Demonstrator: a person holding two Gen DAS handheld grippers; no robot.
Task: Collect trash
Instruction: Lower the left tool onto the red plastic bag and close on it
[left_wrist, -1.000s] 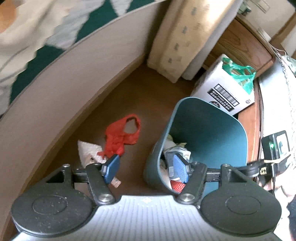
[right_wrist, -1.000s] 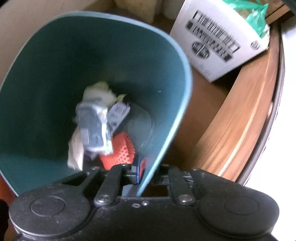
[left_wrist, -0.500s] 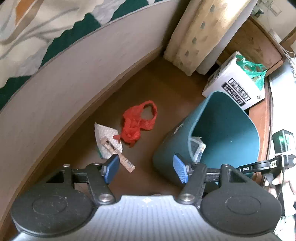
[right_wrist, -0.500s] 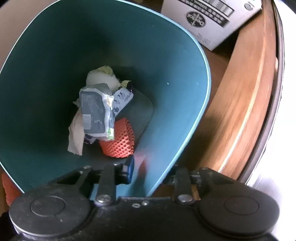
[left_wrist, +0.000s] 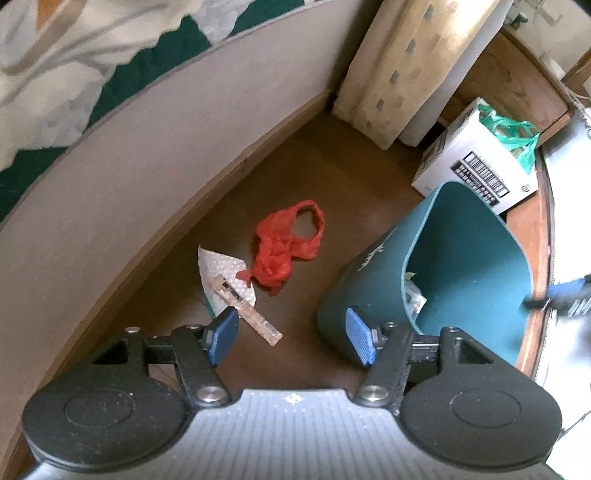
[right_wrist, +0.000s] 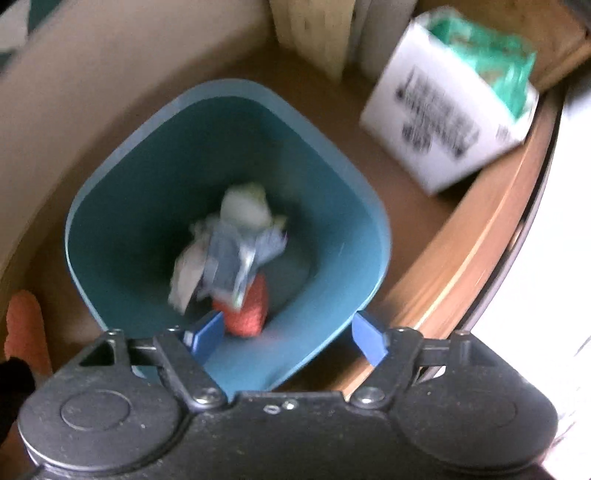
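Teal bin (right_wrist: 122, 206) held crumpled wrappers (right_wrist: 232, 243); right tongs (right_wrist: 286, 341) spread empty above it, left tongs (left_wrist: 291, 339) spread over a red bag (left_wrist: 284, 247).

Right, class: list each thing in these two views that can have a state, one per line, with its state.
Left claw: open, holding nothing.
Right claw: open, holding nothing.
Teal bin: upright on the floor, partly filled with trash.
Red plastic bag: crumpled, on the floor outside the bin.
White wrapper: lying flat on the floor.
White box: open-topped, green bag inside.
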